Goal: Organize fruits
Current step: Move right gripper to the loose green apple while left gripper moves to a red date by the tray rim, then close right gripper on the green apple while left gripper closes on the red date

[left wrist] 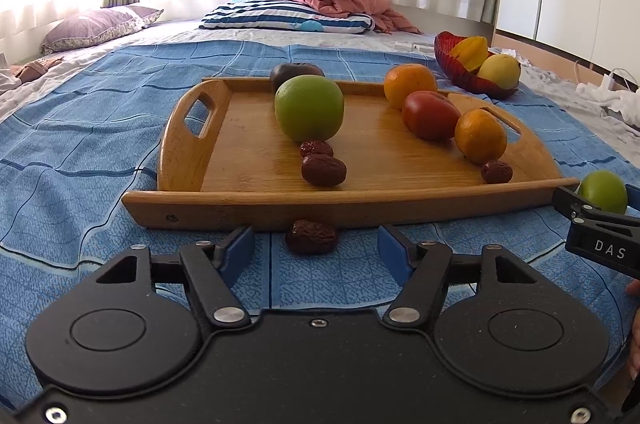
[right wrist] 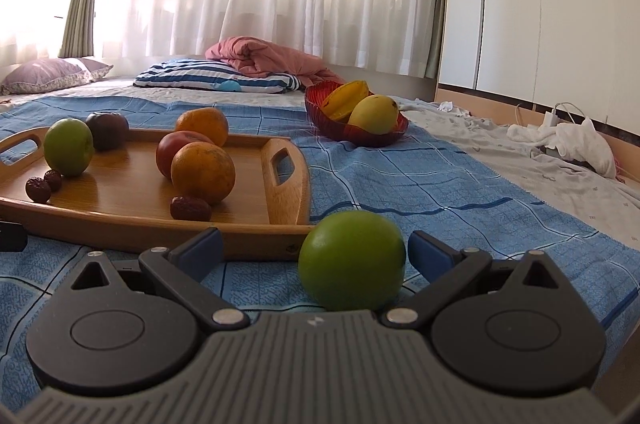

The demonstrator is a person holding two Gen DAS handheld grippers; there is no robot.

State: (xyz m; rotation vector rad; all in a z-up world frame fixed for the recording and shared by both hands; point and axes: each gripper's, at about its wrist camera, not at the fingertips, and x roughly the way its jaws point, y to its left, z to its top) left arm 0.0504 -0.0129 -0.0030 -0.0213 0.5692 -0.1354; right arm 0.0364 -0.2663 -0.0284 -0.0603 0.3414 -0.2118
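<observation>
On the bed, before the tray (left wrist: pixel 348 208), the left tool (left wrist: pixel 316 244) stands spread around a date (left wrist: pixel 311 237), not yet pinching. The right tool (right wrist: pixel 316 252) brackets a green fruit (right wrist: pixel 352 260), likewise spread. Next, I'd judge: close, lift onto tray.

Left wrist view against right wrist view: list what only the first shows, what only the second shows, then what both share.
Only the left wrist view shows the loose red date on the blue bedspread between the left gripper and the tray, plus the right gripper's body from outside.

Only the right wrist view shows the right gripper with its pads clear of the small green fruit.

Both share the wooden tray, its fruit and the red bowl.
</observation>
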